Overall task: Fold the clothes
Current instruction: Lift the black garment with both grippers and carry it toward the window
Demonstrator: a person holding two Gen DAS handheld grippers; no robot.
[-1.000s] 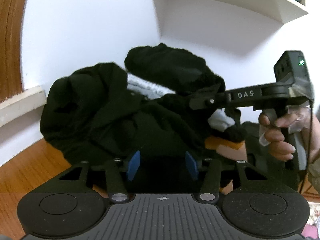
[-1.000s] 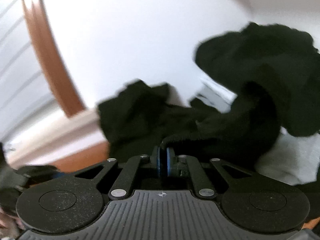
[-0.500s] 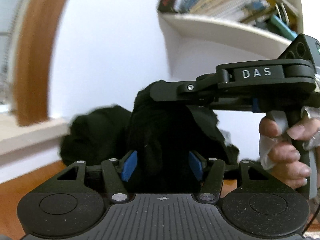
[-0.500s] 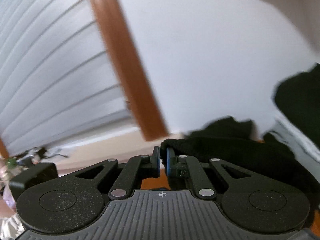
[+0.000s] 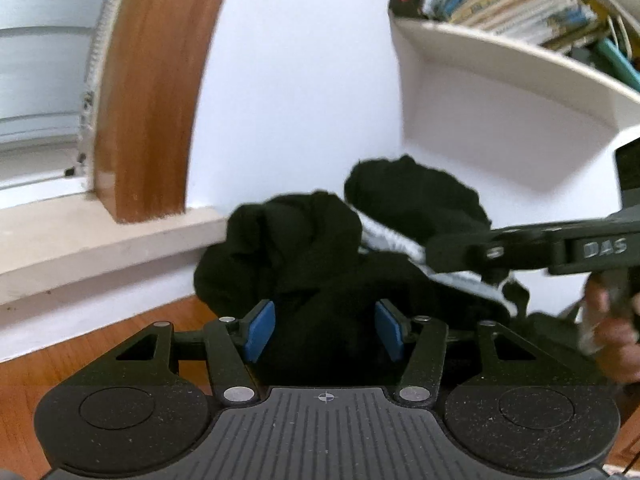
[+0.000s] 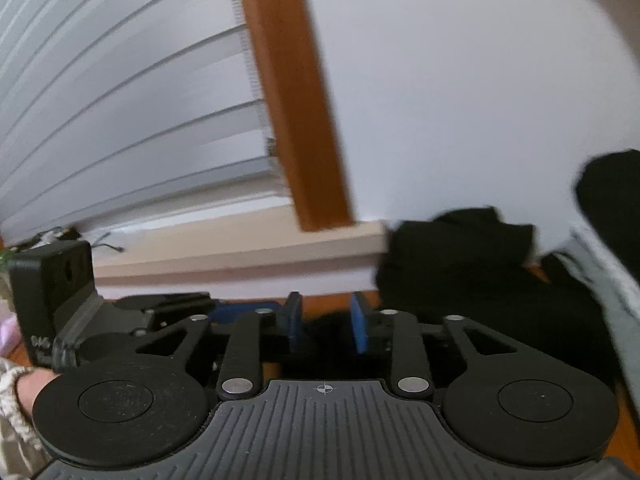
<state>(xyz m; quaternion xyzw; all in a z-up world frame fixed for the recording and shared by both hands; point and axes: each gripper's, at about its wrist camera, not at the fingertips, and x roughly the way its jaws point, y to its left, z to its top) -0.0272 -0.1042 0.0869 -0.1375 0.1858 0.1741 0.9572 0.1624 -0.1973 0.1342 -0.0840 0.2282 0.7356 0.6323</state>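
Note:
A heap of black clothes lies on the wooden table against the white wall, with a grey-white garment tucked into it. My left gripper is open, and black cloth sits between its blue pads. In the right wrist view my right gripper is open too, with a little dark cloth low between its fingers and the black heap just to its right. A hand holds the right gripper's handle at the right edge of the left wrist view.
A pale window sill and a brown wooden frame stand behind the table on the left. Window blinds fill the upper left. A white shelf loaded with books hangs above the heap on the right.
My right gripper was shut on black cloth and has opened, letting it go. The raised cloth has sunk back onto the heap. The left gripper stays open around black fabric.

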